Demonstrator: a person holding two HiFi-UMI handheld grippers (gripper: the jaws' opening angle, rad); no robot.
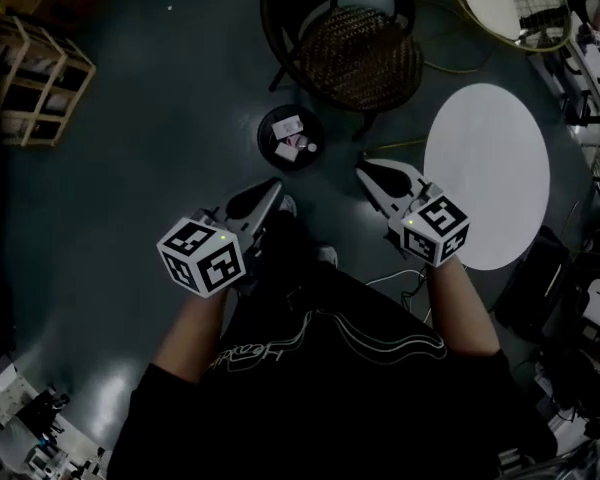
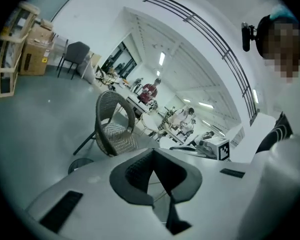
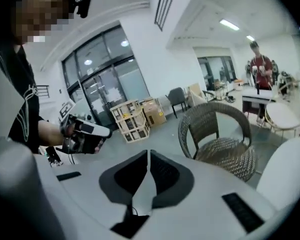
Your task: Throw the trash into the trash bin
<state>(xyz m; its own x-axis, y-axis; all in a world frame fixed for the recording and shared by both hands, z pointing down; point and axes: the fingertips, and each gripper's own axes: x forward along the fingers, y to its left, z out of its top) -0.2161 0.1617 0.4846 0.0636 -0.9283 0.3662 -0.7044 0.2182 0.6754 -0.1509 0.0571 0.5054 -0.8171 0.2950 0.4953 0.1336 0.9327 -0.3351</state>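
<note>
Inside the small round black trash bin (image 1: 264,140), white and pink trash scraps (image 1: 290,126) are seen. The left gripper (image 1: 276,184) is pressed together and the right gripper (image 1: 362,169) all but closed, both empty. Disposal is judged complete, with only withdrawal required.

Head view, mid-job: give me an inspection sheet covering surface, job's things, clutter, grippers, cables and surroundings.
Surface: dark glossy floor.
Job's things: round trash bin on the floor, pale trash inside it.
Clutter: wooden crate; gear along the right edge.
Grippers: left gripper shut, empty; right gripper shut to a sliver, empty; both point toward the bin.
Cables: white cable on the floor at the person's right.
Surroundings: wicker chair, white round table, people at desks.
</note>
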